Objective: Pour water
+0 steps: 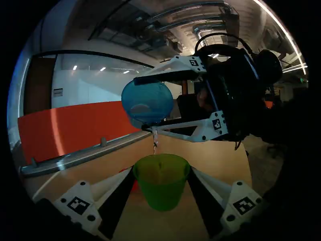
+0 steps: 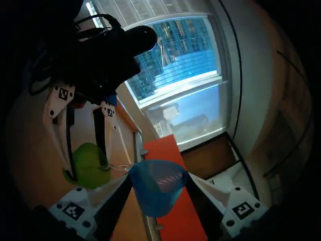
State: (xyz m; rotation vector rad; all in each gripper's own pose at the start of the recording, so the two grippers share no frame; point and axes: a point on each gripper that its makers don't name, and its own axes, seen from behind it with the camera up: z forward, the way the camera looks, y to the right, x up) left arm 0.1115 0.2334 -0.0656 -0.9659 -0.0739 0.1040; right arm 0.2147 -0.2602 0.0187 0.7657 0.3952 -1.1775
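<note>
Blue cup (image 1: 146,102) lies tipped over on its side, lip down, directly above the green cup (image 1: 161,182). A thin thread of water (image 1: 154,143) falls from that lip into the green cup's open mouth. So the pour is under way, and I judge it to be past its start, since the blue cup is already steeply tilted. How much water is left in it, and how full the green cup is, cannot be read through the tinted plastic.

The right tongs (image 1: 144,105) are clenched on the blue cup, one finger above and one below it. In the right gripper view the cup sits between those fingers with its mouth toward the camera. The left tongs (image 1: 161,176) grasp the green cup upright, a finger pressed on each side. Whether the cup rests on the wooden worktop (image 1: 218,158) or is held just above it I cannot tell.

What remains is to let the stream run out, then bring the blue cup upright. Beyond the worktop are an orange wall panel (image 1: 80,122) and a tall window (image 2: 180,80).
</note>
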